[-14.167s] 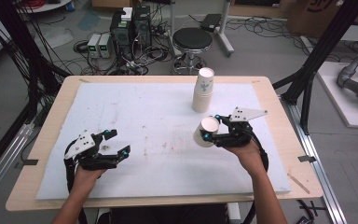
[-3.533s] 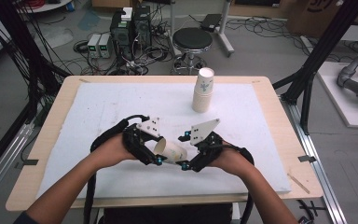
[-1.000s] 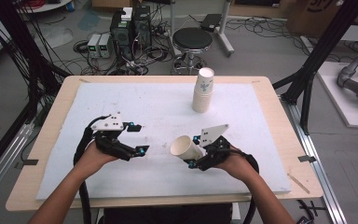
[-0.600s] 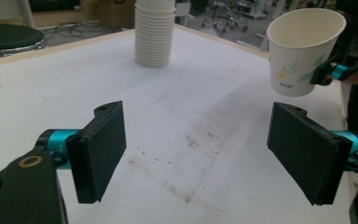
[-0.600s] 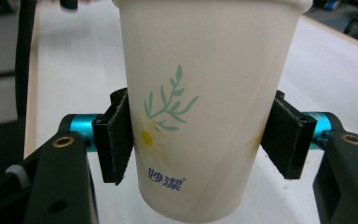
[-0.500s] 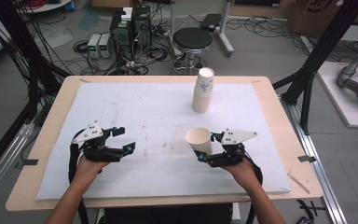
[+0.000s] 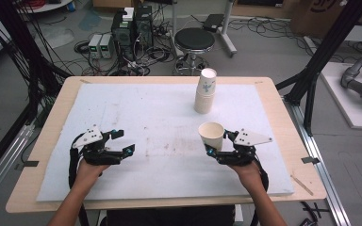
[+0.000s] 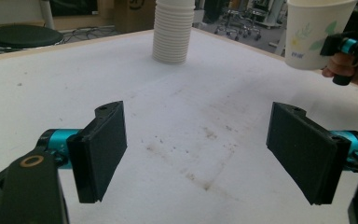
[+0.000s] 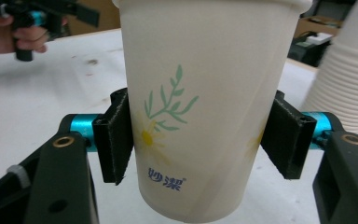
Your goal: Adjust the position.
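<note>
right gripper view puts the paper cup [image 9: 200, 107] upright between our right gripper [image 9: 200, 140] jaws, both black pads pressed on its lower wall, so that gripper is closed on the cup. in the high view we hold the cup [image 7: 211, 135] over the right front part of the bench [image 7: 283, 117], mouth up, and we cannot tell whether its base rests on the white foam mat [image 7: 146, 113] or hangs just above it. the stack of paper cups [image 7: 205, 91] stands well apart, farther back.

we judge the cup very light, thin-walled and easy to crush or ovalise; its coated paper looks smooth and a bit slippery, and it tapers downward, so it could slide up out of a loose grip. we think a gentle hold across the middle or lower wall, below the stiffer rolled rim, suits it best.

the cup is cream with a printed green sprig, a yellow daisy and blue lettering. the mat is matte and faintly stained.

our left gripper [image 7: 122, 148] hovers low at the left, jaws wide apart with nothing between them.
</note>
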Demonstrator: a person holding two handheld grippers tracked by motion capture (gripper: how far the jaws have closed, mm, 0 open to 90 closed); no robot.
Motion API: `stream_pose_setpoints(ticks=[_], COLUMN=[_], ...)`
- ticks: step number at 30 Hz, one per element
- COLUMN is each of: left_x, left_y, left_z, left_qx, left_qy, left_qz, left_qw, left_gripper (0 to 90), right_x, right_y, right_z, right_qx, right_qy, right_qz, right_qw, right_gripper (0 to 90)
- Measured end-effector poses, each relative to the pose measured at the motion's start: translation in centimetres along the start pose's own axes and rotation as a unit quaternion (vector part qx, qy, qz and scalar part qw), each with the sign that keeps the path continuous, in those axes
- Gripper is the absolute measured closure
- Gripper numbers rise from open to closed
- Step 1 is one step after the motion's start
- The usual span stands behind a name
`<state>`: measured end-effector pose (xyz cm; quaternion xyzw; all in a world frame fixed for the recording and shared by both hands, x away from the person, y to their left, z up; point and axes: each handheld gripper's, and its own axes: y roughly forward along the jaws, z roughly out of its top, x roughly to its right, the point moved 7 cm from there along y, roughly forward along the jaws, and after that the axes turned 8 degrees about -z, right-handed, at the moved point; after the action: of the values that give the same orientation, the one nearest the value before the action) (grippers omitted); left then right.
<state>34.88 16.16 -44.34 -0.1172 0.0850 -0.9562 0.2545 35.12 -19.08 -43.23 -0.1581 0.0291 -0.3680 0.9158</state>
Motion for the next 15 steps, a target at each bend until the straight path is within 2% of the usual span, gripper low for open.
stream_pose_setpoints(ticks=[6,10,15], left_x=[-0.3,-0.5,-0.6], left_y=[-0.3,-0.5,-0.6], left_z=[0.1,0.0,0.0], left_qx=[0.008,0.012,0.015], left_qy=[0.006,0.004,0.003], left_qz=[0.012,0.018,0.022], left_qw=[0.9999,0.9998,0.9996], left_gripper=[20.1,20.1,20.1], right_x=[1.3,2.2,2.9], right_y=[-0.5,-0.9,-1.3], right_z=[0.0,-0.2,-0.2], right_qx=[0.015,0.024,0.029], right_qy=[0.010,0.021,0.026], right_qz=[-0.035,-0.062,-0.083], right_qw=[0.9992,0.9976,0.9958], right_gripper=[33.9,33.9,33.9])
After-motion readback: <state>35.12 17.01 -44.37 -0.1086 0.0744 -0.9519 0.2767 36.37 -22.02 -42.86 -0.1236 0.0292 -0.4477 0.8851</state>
